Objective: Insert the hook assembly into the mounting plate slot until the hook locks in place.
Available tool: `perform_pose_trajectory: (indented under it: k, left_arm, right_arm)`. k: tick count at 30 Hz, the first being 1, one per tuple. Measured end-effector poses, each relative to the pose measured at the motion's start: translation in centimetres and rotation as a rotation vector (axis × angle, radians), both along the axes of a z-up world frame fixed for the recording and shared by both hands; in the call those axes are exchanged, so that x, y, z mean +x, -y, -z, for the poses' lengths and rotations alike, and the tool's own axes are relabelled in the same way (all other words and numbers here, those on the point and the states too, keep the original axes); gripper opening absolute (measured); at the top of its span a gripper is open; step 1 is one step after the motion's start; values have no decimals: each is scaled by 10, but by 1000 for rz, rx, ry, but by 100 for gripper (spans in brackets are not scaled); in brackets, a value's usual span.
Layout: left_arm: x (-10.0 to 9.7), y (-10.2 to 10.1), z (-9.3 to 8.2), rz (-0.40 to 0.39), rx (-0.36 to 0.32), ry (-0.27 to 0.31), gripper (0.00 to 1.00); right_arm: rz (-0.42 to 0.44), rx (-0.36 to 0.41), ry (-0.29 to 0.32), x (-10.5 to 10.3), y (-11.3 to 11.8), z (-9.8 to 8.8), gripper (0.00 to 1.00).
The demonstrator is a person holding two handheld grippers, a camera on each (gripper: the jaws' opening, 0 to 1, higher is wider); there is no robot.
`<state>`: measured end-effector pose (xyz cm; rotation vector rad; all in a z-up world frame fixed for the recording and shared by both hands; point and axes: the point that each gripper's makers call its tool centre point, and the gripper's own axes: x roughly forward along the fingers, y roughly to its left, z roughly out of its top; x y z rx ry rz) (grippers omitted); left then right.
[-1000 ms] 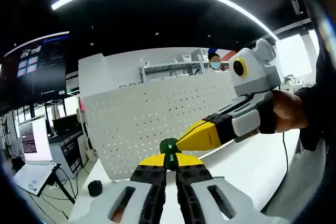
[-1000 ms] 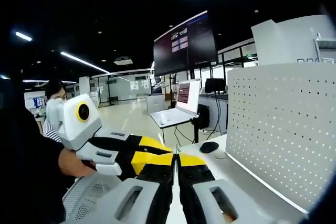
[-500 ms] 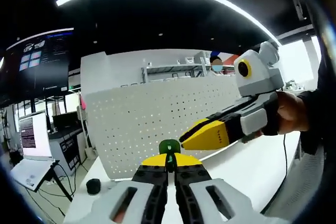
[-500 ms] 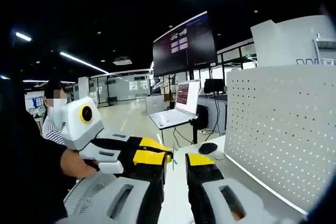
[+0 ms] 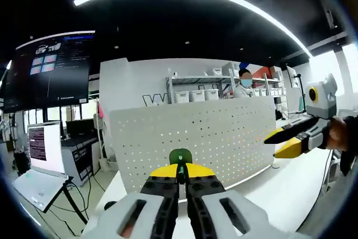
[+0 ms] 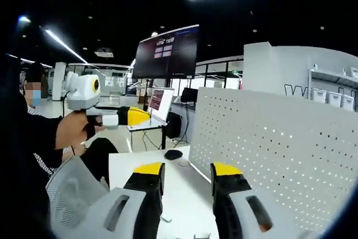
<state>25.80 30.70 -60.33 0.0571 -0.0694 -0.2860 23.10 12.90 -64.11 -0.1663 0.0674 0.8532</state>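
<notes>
My left gripper (image 5: 179, 178) pinches the green hook (image 5: 180, 157) between closed jaws, in front of the upright white pegboard (image 5: 207, 138); my right gripper (image 6: 186, 173) is spread and empty above the white table (image 6: 168, 191). Behind stand a laptop (image 5: 39, 160), a dark wall screen (image 6: 166, 51) and a mouse (image 6: 173, 154).

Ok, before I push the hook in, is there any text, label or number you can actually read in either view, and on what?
Wall monitor: lines and tiles of text, too small to read.
Laptop screen: text blocks, too blurred to read.
White wall behind the shelf: large dark letters, only a "W" shape shows above the pegboard; the rest is hidden.
Left gripper, its green hook, right gripper: no markings readable.
</notes>
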Motion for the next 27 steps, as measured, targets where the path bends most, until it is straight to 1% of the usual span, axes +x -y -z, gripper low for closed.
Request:
perform_pose_trajectory:
  k: [2,6,11,18,23,27]
  left_arm:
    - [10,-1,-9,-3,-7,13,3]
    - [29,2,-22,-2,-1,29,3]
    - [60,0,-34,-8,3,45,3]
    - [101,-8,-41,-31,-25,51,3]
    - [130,-14,-43,-47,-43,53,3]
    - [153,-15,-43,-60,-33,56,3]
  right_arm:
    - [29,5,-10,1,12,3,33]
    - [89,17,-19,1,32,6,35]
    - [140,36,-20,1,47,4,36]
    - [203,37,-24,5,64,4,38]
    - [226,21,-32,9,70,7,39]
    - [234,11,-40,11,71,8,39]
